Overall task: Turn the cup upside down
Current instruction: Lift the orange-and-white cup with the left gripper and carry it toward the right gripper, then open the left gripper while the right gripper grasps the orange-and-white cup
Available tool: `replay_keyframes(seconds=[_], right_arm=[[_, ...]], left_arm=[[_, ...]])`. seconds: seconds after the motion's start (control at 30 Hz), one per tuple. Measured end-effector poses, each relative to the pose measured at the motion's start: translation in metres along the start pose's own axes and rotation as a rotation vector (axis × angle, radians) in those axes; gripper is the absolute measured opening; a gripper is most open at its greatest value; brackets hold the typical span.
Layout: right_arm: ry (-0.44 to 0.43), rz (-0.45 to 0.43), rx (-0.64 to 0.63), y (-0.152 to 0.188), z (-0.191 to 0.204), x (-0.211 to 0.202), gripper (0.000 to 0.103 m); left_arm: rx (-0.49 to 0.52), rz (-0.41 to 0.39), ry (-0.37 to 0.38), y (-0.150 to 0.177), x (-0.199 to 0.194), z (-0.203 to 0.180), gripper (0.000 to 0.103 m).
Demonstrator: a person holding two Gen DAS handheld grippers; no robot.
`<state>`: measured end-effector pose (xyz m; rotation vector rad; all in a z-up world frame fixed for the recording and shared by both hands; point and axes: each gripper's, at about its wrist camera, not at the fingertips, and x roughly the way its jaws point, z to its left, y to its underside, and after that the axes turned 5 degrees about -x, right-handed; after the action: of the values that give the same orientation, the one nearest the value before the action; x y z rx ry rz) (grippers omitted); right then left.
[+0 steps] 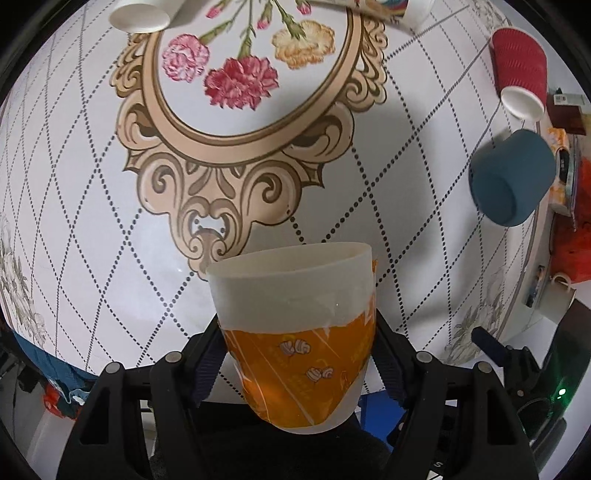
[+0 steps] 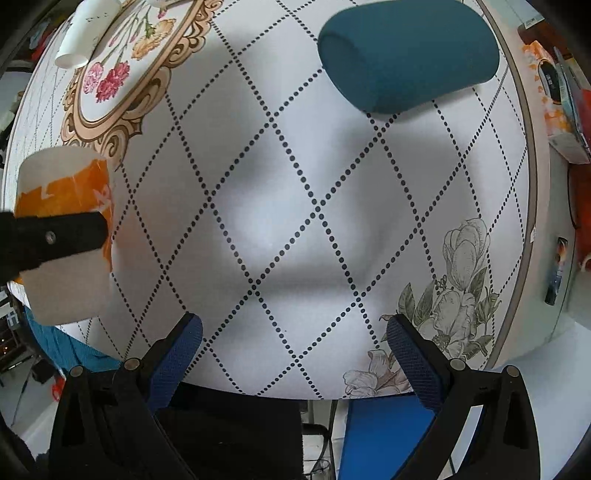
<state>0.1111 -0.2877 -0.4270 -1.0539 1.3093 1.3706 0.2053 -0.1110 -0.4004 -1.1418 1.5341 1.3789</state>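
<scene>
My left gripper (image 1: 295,354) is shut on an orange and white paper cup (image 1: 295,332), held above the round table (image 1: 74,184) near its front edge. The cup's flat white end faces away from the camera. The same cup (image 2: 62,236) shows at the left of the right wrist view, clamped by a black finger (image 2: 55,236). My right gripper (image 2: 293,354) is open and empty over the table's front edge.
A dark blue cup (image 1: 513,177) (image 2: 406,55) lies on its side at the right. A red ribbed cup (image 1: 521,70) lies beyond it. White cups (image 1: 144,14) (image 2: 85,33) lie at the far side by the flower medallion (image 1: 243,74). Clutter lies off the right edge.
</scene>
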Motion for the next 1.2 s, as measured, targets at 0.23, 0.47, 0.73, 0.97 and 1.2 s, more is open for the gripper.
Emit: replay_keyframes(seconds=[0.23,0.47,0.73,0.97,1.2], right_arm=[[-0.021,0.019,0.055,0.002,-0.010,0.008,0.102],[-0.021,0.024,0.075,0.005,-0.022,0.012,0.102],[-0.021,0.017,0.085,-0.010,-0.036,0.007,0.102],[-0.043,0.011,0.105,-0.021,-0.048,-0.012,0.102],[-0.138,-0.054,0.142,-0.017,-0.043,-0.045,0.102]], left_arm=[[0.053,0.015,-0.036,0.001,0.020,-0.014,0.071],[0.081,0.002,-0.072,0.005,0.032,-0.027,0.072],[0.106,-0.006,-0.073,-0.002,0.036,-0.043,0.089],[0.105,-0.050,-0.028,-0.007,-0.002,-0.033,0.093],[0.068,-0.215,0.004,0.007,-0.074,-0.005,0.093]])
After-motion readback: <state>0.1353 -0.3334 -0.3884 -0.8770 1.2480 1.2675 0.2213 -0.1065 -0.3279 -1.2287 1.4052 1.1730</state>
